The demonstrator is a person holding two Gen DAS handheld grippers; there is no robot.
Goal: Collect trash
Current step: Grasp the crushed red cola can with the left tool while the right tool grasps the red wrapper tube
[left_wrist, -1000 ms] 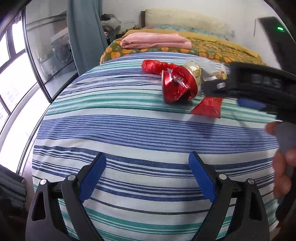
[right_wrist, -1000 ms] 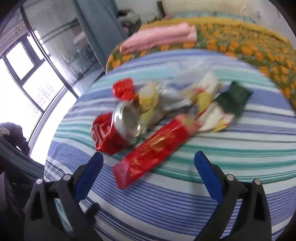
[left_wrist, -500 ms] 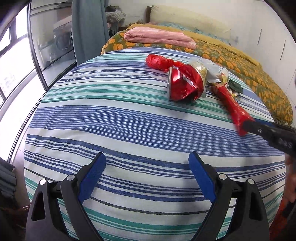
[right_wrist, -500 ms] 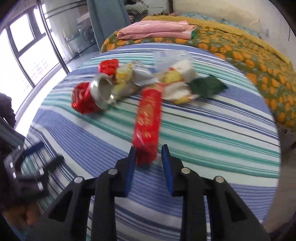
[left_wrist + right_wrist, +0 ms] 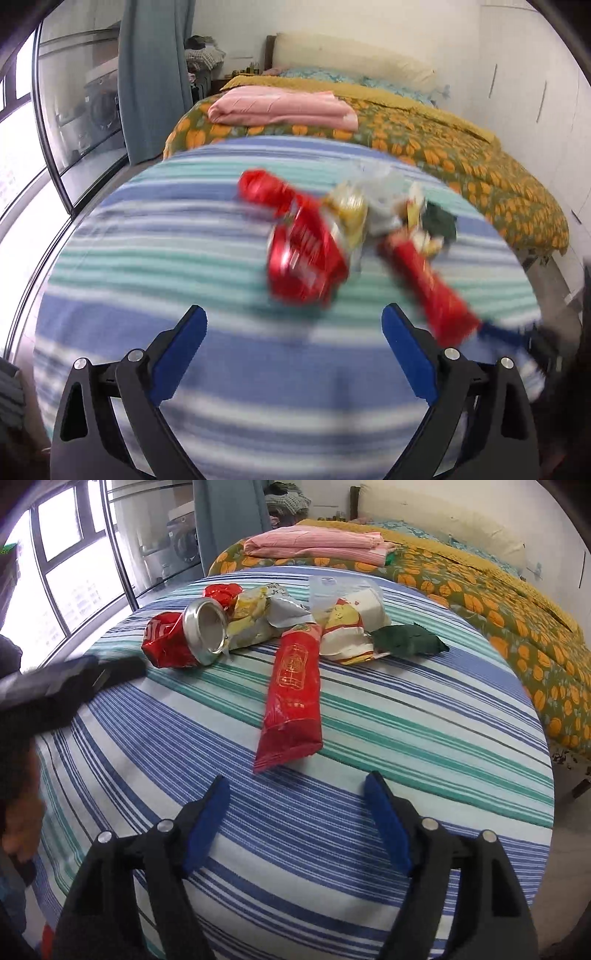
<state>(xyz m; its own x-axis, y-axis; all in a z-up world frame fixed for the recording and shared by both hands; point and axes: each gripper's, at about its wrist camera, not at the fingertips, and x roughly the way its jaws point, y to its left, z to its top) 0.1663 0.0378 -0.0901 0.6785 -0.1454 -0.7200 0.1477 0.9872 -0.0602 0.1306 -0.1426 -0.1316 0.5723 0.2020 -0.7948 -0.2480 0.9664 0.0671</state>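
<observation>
The trash lies in a loose heap on the far half of a round bench (image 5: 424, 738) covered with a striped cloth. At the left of the heap is a crushed red can (image 5: 181, 637), on its side with its open silver end toward the right wrist camera. Behind it sit a small red wrapper (image 5: 221, 590) and a crumpled yellow and silver bag (image 5: 258, 616). A long red packet (image 5: 293, 694) reaches from the heap toward the right gripper (image 5: 297, 816); its near end lies just ahead of the blue fingers (image 5: 207, 823), which stand wide apart and hold nothing. Right of the packet are a white and yellow wrapper (image 5: 347, 635), a clear plastic piece (image 5: 328, 587) and a dark green scrap (image 5: 406, 640).

The left gripper (image 5: 293, 354) is also spread open and empty above the cloth, with the can (image 5: 303, 262) just ahead between its fingers. That view is blurred.

Beyond the bench stands a bed (image 5: 480, 590) with a folded pink blanket (image 5: 317, 546).
</observation>
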